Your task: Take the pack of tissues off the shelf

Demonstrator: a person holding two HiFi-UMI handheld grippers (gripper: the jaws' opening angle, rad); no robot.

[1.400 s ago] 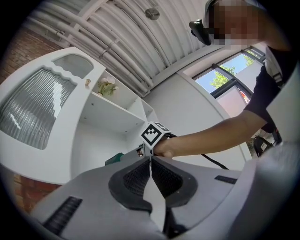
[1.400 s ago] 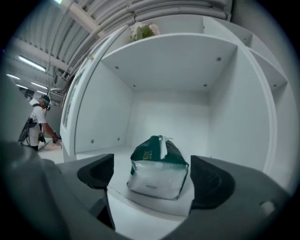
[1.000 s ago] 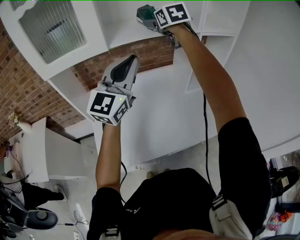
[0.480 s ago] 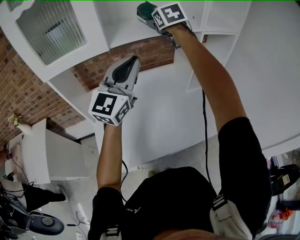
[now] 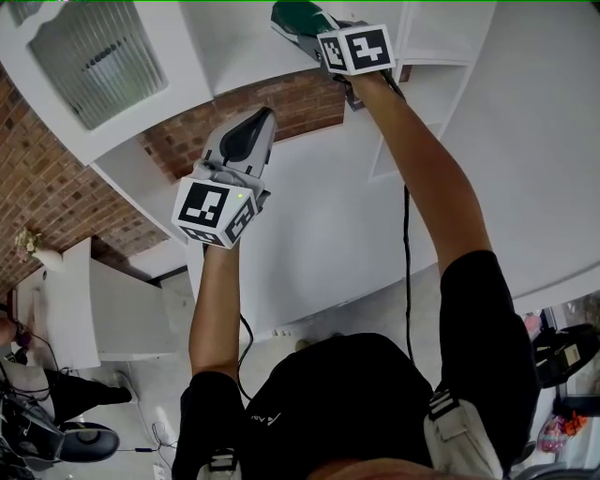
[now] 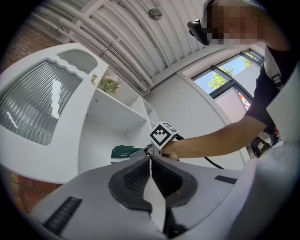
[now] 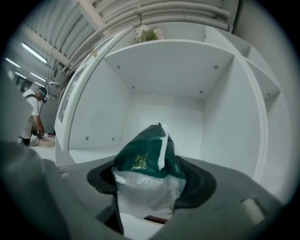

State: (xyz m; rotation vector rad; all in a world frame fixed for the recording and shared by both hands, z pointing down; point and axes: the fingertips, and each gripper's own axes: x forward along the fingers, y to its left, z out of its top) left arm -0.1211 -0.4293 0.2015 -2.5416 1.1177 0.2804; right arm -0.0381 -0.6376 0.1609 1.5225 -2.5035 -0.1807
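Head view: right gripper (image 5: 317, 28) raised to white cabinet shelf (image 5: 246, 52), jaws closing on green-and-white plastic tissue pack (image 5: 296, 15) at shelf front. Left gripper (image 5: 259, 120) lower, clear of shelf.

Left gripper view: jaws closed together, nothing between.

Right gripper view: pack end crumples between jaws. Likely light, squashy, film slippery; fuller mid-body hold safer. Side walls (image 7: 229, 126) near, front open: draw straight out.

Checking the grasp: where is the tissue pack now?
In the right gripper view, the tissue pack sits pinched between the closing jaws of the right gripper, in the white shelf bay; in the head view it is top centre.
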